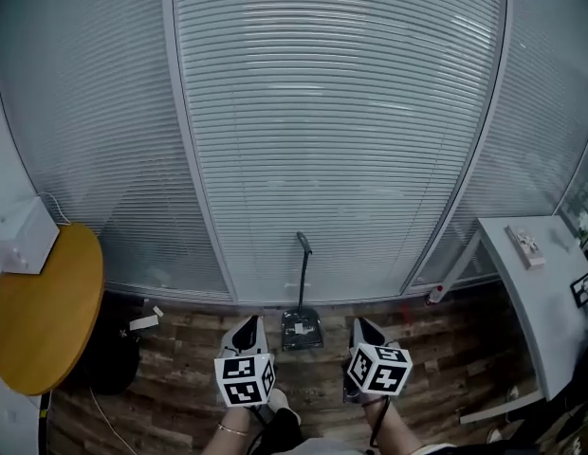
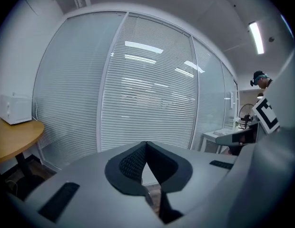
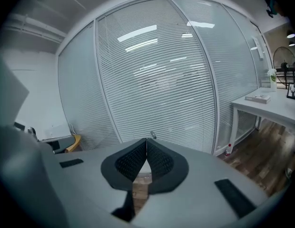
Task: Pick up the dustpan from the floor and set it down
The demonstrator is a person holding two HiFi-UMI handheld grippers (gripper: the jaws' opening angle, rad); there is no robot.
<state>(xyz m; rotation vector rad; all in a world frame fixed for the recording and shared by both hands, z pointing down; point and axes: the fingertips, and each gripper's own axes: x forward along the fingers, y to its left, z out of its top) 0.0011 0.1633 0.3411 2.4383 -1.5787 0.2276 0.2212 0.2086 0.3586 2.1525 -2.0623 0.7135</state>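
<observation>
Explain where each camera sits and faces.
Head view: on the person's head, looking down at the dustpan by the blinds; left gripper and right gripper show.
Left gripper view: on the left gripper, facing the blinds; its closed jaws show.
Right gripper view: likewise on the right gripper, jaws closed.
Head and right gripper views share the white desk.

Left: round yellow counter [image 1: 43,320], white box [image 1: 27,235] on it.
Right: white counter [image 1: 541,301].
Back: glass wall with blinds [image 1: 341,112].
Below: wooden floor [image 1: 190,349].
</observation>
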